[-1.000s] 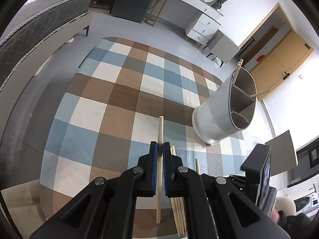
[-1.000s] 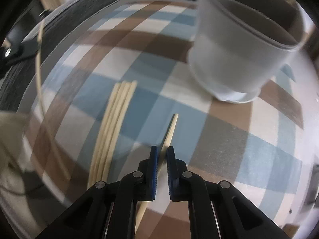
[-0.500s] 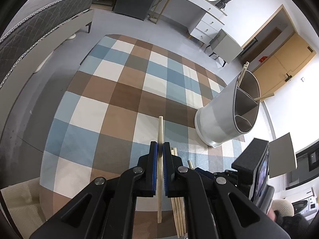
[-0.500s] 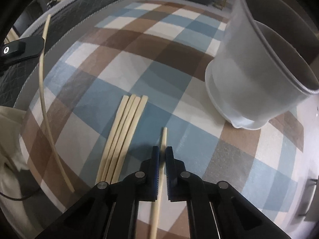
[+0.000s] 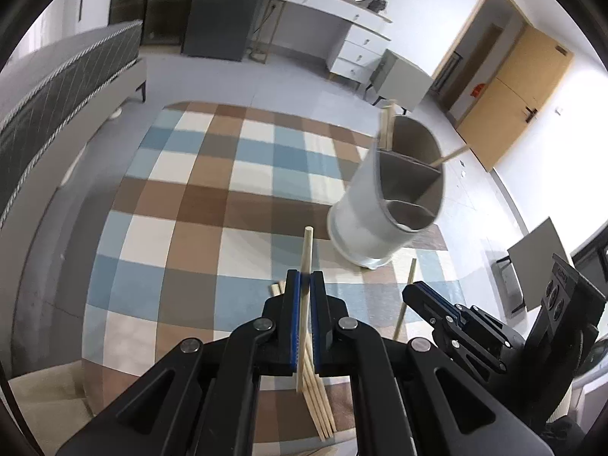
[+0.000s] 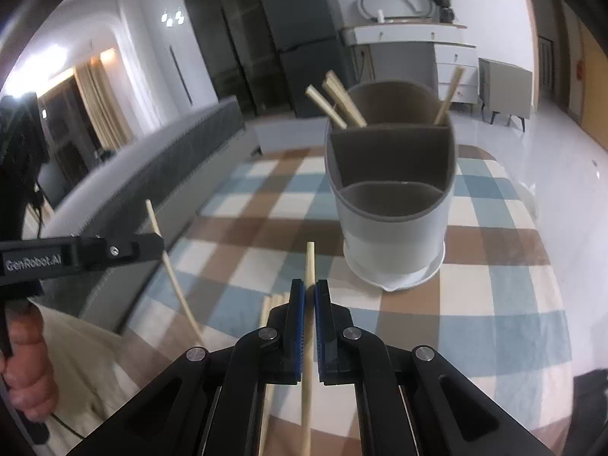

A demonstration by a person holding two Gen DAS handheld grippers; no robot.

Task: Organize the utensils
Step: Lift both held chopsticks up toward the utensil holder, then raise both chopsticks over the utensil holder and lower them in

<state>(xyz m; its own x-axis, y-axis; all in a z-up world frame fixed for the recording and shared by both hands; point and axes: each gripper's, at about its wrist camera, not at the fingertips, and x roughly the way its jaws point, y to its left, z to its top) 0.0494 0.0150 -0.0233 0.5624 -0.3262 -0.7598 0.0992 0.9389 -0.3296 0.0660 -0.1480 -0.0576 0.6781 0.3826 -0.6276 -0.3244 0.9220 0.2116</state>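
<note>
Left wrist view: the left gripper (image 5: pixel 304 285) pinches a single wooden chopstick (image 5: pixel 306 254) between its blue pads, the stick's tip pointing toward twelve o'clock. Under it, a bundle of loose chopsticks (image 5: pixel 319 402) lies on the checked tablecloth (image 5: pixel 197 205). At two o'clock from the gripper stands a grey divided utensil holder (image 5: pixel 383 205), with chopsticks leaning out of its far compartment. At four o'clock the right gripper (image 5: pixel 412 296) grips another chopstick (image 5: pixel 406 296), clear of the cloth.

Right wrist view: the right gripper (image 6: pixel 309 292) is pressed onto its chopstick (image 6: pixel 309 266), which runs straight toward twelve o'clock. The utensil holder (image 6: pixel 395 228) stands just past one o'clock, upright on the tablecloth (image 6: pixel 494 288), with several chopsticks in its rear compartment; the two nearer compartments look empty. The loose chopsticks (image 6: pixel 271 304) lie just left of the pads. At nine o'clock the left gripper (image 6: pixel 159 243) holds its chopstick (image 6: pixel 171 266) tilted, a person's hand (image 6: pixel 26 364) on the handle at eight o'clock.
</note>
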